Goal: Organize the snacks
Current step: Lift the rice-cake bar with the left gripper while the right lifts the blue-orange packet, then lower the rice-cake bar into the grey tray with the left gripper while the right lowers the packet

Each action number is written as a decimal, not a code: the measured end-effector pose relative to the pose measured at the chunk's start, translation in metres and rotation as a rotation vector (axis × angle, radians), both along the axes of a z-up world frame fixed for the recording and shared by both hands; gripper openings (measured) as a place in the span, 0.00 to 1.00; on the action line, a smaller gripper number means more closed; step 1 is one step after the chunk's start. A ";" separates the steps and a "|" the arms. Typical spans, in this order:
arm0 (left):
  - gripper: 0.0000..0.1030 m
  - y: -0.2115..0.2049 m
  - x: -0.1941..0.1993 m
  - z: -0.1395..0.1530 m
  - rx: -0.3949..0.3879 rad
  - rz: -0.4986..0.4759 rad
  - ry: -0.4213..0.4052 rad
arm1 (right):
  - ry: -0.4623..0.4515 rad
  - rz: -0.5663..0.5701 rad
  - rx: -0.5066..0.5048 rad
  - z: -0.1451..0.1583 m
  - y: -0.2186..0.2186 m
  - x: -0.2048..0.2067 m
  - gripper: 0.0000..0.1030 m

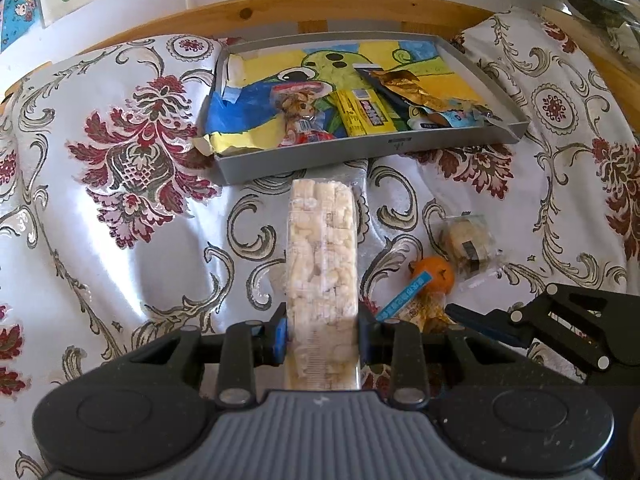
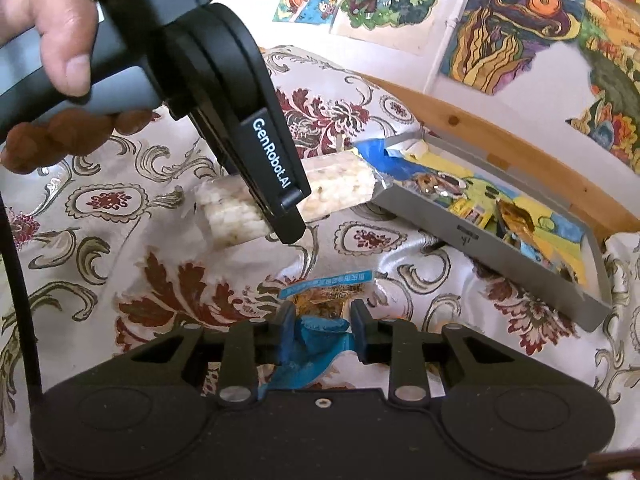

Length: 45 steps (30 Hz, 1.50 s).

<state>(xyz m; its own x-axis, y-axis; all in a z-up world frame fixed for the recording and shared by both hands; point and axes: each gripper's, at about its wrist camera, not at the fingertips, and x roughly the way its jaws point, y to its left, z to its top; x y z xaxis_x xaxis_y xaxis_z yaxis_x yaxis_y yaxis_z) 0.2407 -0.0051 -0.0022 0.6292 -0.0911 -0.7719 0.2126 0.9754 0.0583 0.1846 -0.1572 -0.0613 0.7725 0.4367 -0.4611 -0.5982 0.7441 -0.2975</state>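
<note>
My left gripper (image 1: 322, 332) is shut on a long puffed-rice bar (image 1: 322, 264) in a clear wrapper, held above the cloth and pointing at the grey tray (image 1: 320, 156). The right wrist view shows the same bar (image 2: 340, 184) crosswise in the left gripper (image 2: 288, 224), its end near the tray's (image 2: 480, 240) left corner. My right gripper (image 2: 322, 320) sits low on the cloth with a blue-and-clear snack packet (image 2: 328, 284) bunched between its fingers. In the left wrist view this packet (image 1: 408, 296) lies beside an orange (image 1: 434, 274).
The tray holds a red-and-white packet (image 1: 300, 112), a yellow box (image 1: 364, 114) and a gold wrapper (image 1: 404, 88) on a colourful paper lining. A clear-wrapped pastry (image 1: 468, 248) lies on the floral cloth. A wooden rail (image 1: 280, 8) runs behind the tray. A hand (image 2: 60, 40) holds the left gripper.
</note>
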 end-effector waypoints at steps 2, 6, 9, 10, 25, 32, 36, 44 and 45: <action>0.34 0.000 -0.001 0.002 -0.001 0.001 -0.006 | -0.011 0.002 -0.002 0.002 0.000 -0.001 0.30; 0.34 0.001 -0.002 0.005 -0.007 0.008 -0.020 | -0.033 -0.002 0.002 0.005 -0.002 -0.002 0.30; 0.34 0.002 -0.001 0.007 -0.015 0.015 -0.030 | -0.065 -0.005 0.005 0.009 -0.004 -0.004 0.30; 0.35 0.002 0.000 0.008 -0.019 0.016 -0.034 | -0.079 -0.006 0.005 0.011 -0.005 -0.004 0.30; 0.35 -0.013 0.064 0.038 -0.082 -0.006 -0.181 | -0.362 -0.155 0.082 0.058 -0.045 0.038 0.30; 0.35 -0.046 0.116 0.048 -0.122 -0.020 -0.243 | -0.430 -0.304 0.122 0.075 -0.075 0.094 0.31; 0.35 -0.064 0.141 0.042 -0.129 -0.024 -0.251 | -0.436 -0.372 0.161 0.079 -0.093 0.122 0.31; 0.35 -0.085 0.177 0.014 -0.128 -0.002 -0.203 | -0.331 -0.457 0.277 0.062 -0.120 0.157 0.31; 0.35 -0.086 0.180 0.011 -0.131 0.006 -0.200 | -0.319 -0.461 0.281 0.058 -0.121 0.159 0.31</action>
